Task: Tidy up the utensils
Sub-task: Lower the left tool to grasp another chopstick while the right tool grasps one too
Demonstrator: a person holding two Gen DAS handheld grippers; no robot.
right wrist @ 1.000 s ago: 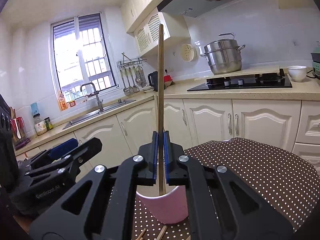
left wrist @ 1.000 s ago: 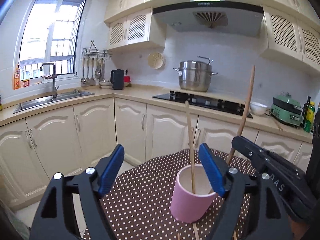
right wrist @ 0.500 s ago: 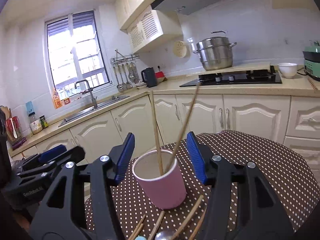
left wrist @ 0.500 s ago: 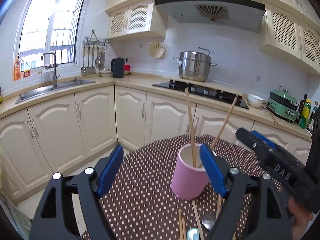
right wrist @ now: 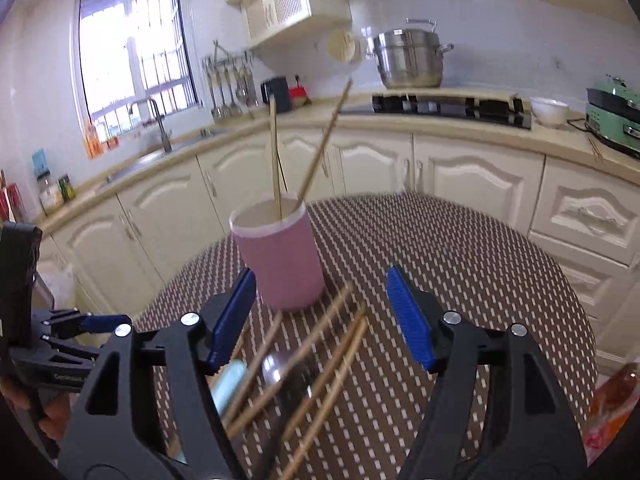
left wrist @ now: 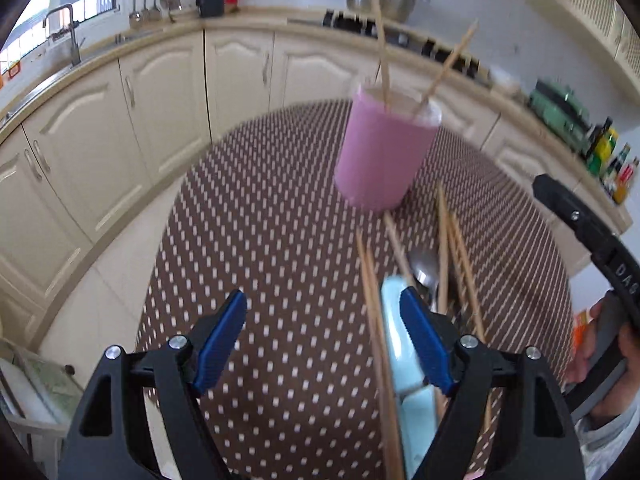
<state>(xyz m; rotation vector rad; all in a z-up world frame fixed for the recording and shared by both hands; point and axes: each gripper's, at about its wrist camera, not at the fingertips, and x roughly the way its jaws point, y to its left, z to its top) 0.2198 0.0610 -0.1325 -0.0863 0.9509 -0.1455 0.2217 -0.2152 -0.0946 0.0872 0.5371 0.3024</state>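
Observation:
A pink cup (left wrist: 383, 152) (right wrist: 281, 259) stands on the brown dotted table (left wrist: 272, 264) with two wooden chopsticks (right wrist: 276, 160) leaning in it. In front of the cup lie several loose chopsticks (left wrist: 448, 248) (right wrist: 320, 360), a metal spoon (left wrist: 425, 266) (right wrist: 286, 372) and a light blue handled utensil (left wrist: 404, 360) (right wrist: 228, 380). My left gripper (left wrist: 324, 340) is open above the table, its right pad close beside the blue handle. My right gripper (right wrist: 324, 316) hangs over the loose chopsticks with its jaws opening and nothing pressed between them.
Cream cabinets (right wrist: 472, 176) and a counter ring the table, with a sink (right wrist: 156, 152) on the left, a hob with a steel pot (right wrist: 408, 60), a white bowl (right wrist: 550, 110) and a green appliance (right wrist: 612, 116). A hand (left wrist: 600, 340) holds the other gripper at the right.
My right gripper let go of the chopstick, which now leans in the cup, and drew back and down. My left gripper tipped downward toward the utensils lying on the table.

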